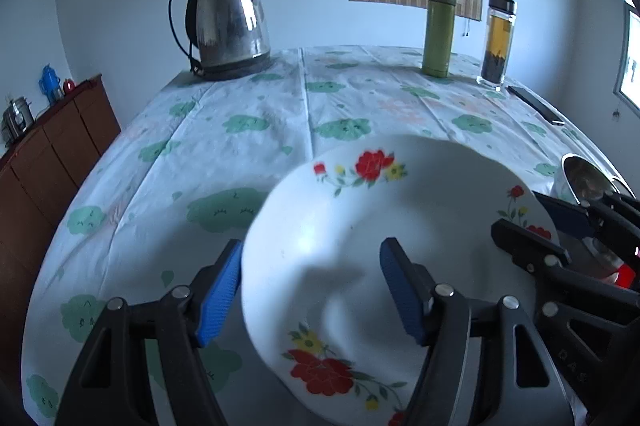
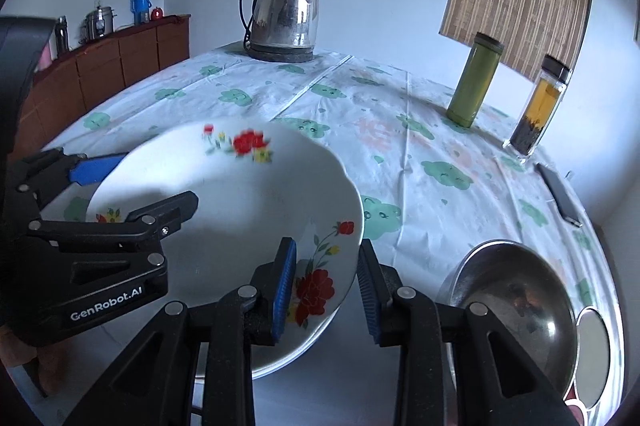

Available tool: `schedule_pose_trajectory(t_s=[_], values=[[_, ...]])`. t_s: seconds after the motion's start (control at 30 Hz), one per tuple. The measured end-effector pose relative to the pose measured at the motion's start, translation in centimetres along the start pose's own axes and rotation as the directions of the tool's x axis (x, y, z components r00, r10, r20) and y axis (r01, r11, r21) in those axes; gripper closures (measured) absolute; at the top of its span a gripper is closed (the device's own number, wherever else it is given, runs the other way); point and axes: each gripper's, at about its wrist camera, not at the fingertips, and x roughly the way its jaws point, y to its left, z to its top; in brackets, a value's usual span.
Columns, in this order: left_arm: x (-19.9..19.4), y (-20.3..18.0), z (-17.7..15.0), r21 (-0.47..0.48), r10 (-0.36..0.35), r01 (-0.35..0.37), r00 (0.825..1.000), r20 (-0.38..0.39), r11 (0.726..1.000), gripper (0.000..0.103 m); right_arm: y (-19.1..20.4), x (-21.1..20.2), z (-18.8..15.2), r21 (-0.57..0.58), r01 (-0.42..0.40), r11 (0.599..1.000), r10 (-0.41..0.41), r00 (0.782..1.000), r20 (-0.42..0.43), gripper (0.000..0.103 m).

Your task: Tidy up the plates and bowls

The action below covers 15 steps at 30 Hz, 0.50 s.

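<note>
With both grippers' jaws spread astride its rim, unpinched, the floral plate could slip onto the tabletop.

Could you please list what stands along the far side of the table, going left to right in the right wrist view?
Shiny steel electric kettle → tall green cylindrical flask → clear glass bottle with a black cap, amber liquid and dark leaves → flat dark phone lying nearer the right edge.
</note>
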Motion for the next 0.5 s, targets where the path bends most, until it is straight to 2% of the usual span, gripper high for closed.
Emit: schedule_pose_trajectory(t_s=[0.2, 0.33, 0.4, 0.5], values=[[-0.31, 0.05, -0.05, 0.005, 0.001, -0.001, 1.0, 0.01, 1.0, 0.031, -0.19, 0.2, 0.01, 0.008, -0.003, 1.0, 0.003, 1.0, -0.006, 0.068], [-0.76, -0.02, -0.05, 0.012, 0.008, -0.009, 0.999, 0.035, 1.0, 0.03, -0.1, -0.25, 0.19, 0.004, -0.01, 1.0, 0.01, 1.0, 0.029, 0.053], [-0.92, 0.23, 0.03, 0.001, 0.01, -0.01, 0.999, 0.045, 1.0, 0.027, -0.05, -0.72, 0.26, 0.002, -0.004, 1.0, 0.003, 0.998, 0.059, 0.05], [-0.82, 0.56, 0.03, -0.014, 0.009, -0.009, 0.999, 0.041, 1.0, 0.026, -0.08, -0.55, 0.21, 0.009, -0.028, 1.0, 0.028, 0.998, 0.056, 0.049]])
